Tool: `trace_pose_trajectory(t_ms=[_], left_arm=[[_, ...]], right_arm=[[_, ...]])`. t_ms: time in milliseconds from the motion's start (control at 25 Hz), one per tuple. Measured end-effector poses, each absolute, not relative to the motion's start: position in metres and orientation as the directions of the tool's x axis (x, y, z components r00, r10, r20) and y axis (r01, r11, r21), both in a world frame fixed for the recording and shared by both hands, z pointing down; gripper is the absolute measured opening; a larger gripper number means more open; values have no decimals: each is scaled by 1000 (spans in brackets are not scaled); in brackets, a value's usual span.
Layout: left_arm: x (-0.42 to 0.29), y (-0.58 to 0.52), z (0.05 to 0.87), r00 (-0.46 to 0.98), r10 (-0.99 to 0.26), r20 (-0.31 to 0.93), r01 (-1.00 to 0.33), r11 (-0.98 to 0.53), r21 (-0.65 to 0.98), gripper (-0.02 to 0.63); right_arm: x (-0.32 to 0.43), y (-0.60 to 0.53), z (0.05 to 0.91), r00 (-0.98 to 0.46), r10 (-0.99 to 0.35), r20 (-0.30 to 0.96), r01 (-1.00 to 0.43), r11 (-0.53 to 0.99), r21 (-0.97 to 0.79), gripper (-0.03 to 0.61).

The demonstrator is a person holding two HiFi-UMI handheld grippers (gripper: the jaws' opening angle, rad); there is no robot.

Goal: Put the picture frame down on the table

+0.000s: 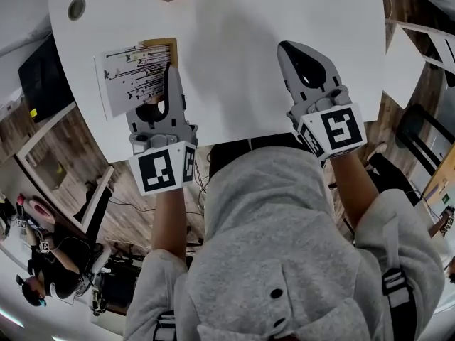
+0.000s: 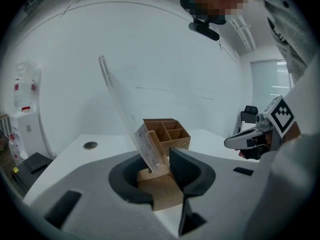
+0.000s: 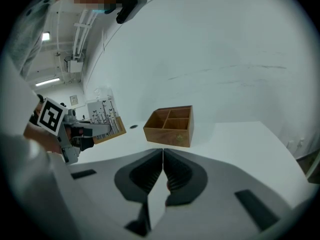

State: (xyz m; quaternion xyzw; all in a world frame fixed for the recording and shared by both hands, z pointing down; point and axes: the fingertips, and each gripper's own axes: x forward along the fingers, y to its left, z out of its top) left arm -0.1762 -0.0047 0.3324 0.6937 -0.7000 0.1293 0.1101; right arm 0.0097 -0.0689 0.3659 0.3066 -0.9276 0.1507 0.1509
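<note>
Broad bare stretch of white table (image 1: pixel 234 62) in the middle, wooden divided box (image 3: pixel 170 126) standing at its far edge

1. Your wooden divider box (image 3: pixel 170 126) stands on the white surface (image 3: pixel 245 139), with its open compartments facing up.
2. A round grey grommet (image 1: pixel 76 8) sits in the surface's far left corner.
3. A black office chair (image 2: pixel 250 114) stands off to your right.
4. A water dispenser (image 2: pixel 24 124) stands by the wall on your left.
5. Wood-plank floor (image 1: pixel 142 204) shows below the surface's near edge.
</note>
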Motion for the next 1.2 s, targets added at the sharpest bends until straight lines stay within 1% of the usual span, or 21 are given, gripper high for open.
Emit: trace_pose_trajectory(t_ms=[400, 840, 1200], left_arm=[[-172, -4, 327, -57, -935, 349, -998, 46, -40, 118], [-171, -3, 324, -41, -924, 381, -999, 42, -7, 118], [-168, -3, 320, -71, -920, 385, -997, 59, -43, 117]], right_arm=[[20, -61, 349, -771, -497, 398, -604, 769, -210, 26], [31, -48, 322, -736, -493, 463, -636, 737, -227, 26], [36, -45, 306, -735, -493, 466, -642, 726, -245, 26]])
